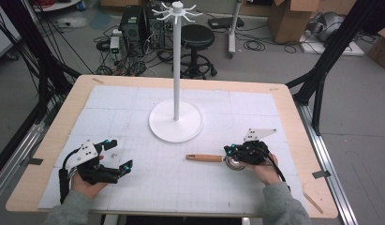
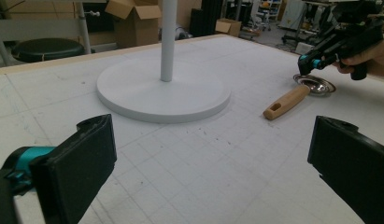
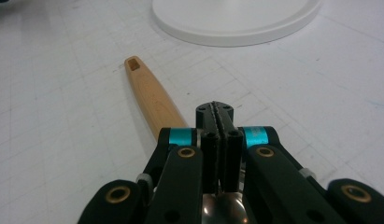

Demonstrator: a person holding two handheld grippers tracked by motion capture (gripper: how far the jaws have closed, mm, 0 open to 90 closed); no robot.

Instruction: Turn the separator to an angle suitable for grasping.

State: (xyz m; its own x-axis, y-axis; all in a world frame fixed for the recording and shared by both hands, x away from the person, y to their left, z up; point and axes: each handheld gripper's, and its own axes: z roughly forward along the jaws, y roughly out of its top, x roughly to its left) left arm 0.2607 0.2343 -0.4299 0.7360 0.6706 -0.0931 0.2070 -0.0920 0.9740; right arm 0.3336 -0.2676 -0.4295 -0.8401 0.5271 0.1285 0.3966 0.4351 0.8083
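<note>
My right gripper [image 1: 233,156], fingers closed empty, hovers over the wooden-handled metal strainer [image 1: 205,158]; its handle points left toward my left gripper [image 1: 119,155] (fingers wide open, empty).

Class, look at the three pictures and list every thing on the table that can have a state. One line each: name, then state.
Left gripper: open, jaws wide apart, nothing between them.
Right gripper: shut, jaws pressed together above the ladle's metal bowl.
Ladle: lying flat on the table, wooden handle pointing toward the left gripper.
Stand: upright on its round base, hooks at the top bare.
</note>
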